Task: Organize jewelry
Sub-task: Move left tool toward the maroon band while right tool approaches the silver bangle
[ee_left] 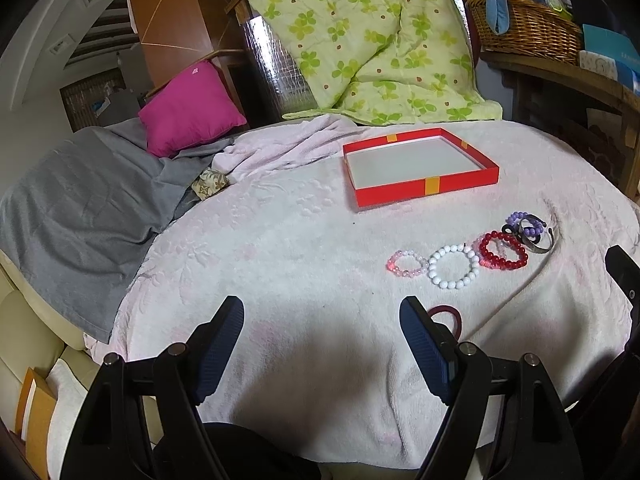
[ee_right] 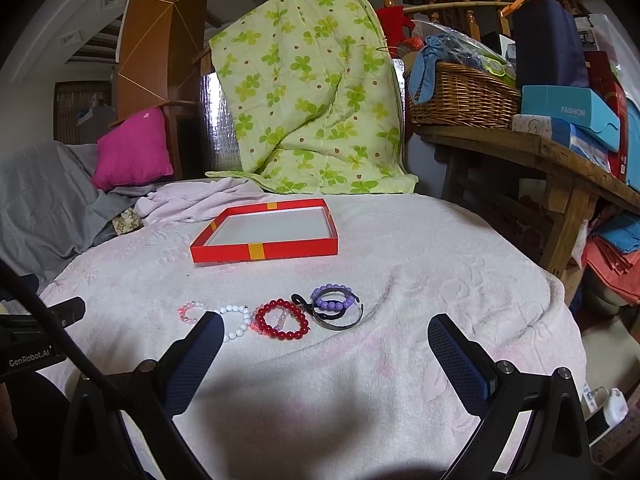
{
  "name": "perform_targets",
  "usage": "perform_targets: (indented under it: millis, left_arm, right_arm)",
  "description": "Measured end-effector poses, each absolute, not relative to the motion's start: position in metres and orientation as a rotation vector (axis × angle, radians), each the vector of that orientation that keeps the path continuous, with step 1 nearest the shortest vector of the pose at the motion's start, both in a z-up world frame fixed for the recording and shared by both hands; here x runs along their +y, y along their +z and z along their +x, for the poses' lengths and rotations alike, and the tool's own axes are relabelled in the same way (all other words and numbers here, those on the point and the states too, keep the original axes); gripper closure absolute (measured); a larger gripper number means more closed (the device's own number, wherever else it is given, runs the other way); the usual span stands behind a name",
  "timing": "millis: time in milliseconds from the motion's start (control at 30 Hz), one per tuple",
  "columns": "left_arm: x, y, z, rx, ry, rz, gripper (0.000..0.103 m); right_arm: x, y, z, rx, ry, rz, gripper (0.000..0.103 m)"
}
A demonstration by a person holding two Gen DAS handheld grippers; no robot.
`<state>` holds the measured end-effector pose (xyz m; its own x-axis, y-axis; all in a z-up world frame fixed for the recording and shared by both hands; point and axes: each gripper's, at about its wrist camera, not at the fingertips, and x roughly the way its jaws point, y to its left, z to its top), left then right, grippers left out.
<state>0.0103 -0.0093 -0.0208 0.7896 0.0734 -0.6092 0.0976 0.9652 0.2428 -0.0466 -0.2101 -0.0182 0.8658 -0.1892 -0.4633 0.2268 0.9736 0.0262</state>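
Observation:
A shallow red box point(ee_left: 424, 189) point(ee_right: 224, 253) with a white floor lies open on the pale pink towel point(ee_left: 304, 248) point(ee_right: 400, 264). In front of it a row of bracelets rests on the towel: pink point(ee_left: 394, 266) point(ee_right: 185, 314), white point(ee_left: 440, 276) point(ee_right: 236, 330), red point(ee_left: 486, 254) point(ee_right: 280, 334), purple point(ee_left: 530, 232) point(ee_right: 332, 304), and a dark bangle point(ee_left: 538, 248) point(ee_right: 340, 325). A dark red ring point(ee_left: 454, 316) lies beside my left gripper's right finger. My left gripper point(ee_left: 322, 314) hangs open over bare towel. My right gripper point(ee_right: 326, 330) is open just short of the row; its left finger point(ee_right: 200, 350) hides part of the white bracelet.
A grey blanket point(ee_left: 80, 208) and a magenta cushion point(ee_left: 188, 112) lie at the left. A green floral quilt point(ee_left: 360, 40) point(ee_right: 312, 100) hangs behind the box. A wooden bench point(ee_right: 520, 148) at the right carries a wicker basket point(ee_right: 460, 96) and boxes. The towel drops off at its right edge.

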Motion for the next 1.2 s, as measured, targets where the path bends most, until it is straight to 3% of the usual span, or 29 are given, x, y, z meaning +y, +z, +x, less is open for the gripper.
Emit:
perform_targets:
  millis: [867, 1033, 1200]
  left_arm:
    - [-0.009, -0.050, 0.045, 0.733, -0.055, 0.266, 0.022]
    - [-0.011, -0.071, 0.076, 0.816, -0.123, 0.257, 0.022]
    - [-0.009, -0.097, 0.098, 0.896, -0.215, 0.217, 0.022]
  right_arm:
    - [-0.233, -0.025, -0.013, 0.545, -0.214, 0.050, 0.000]
    - [-0.261, -0.038, 0.015, 0.643, -0.164, 0.075, 0.000]
    - [-0.281, -0.056, 0.040, 0.729, -0.125, 0.156, 0.007]
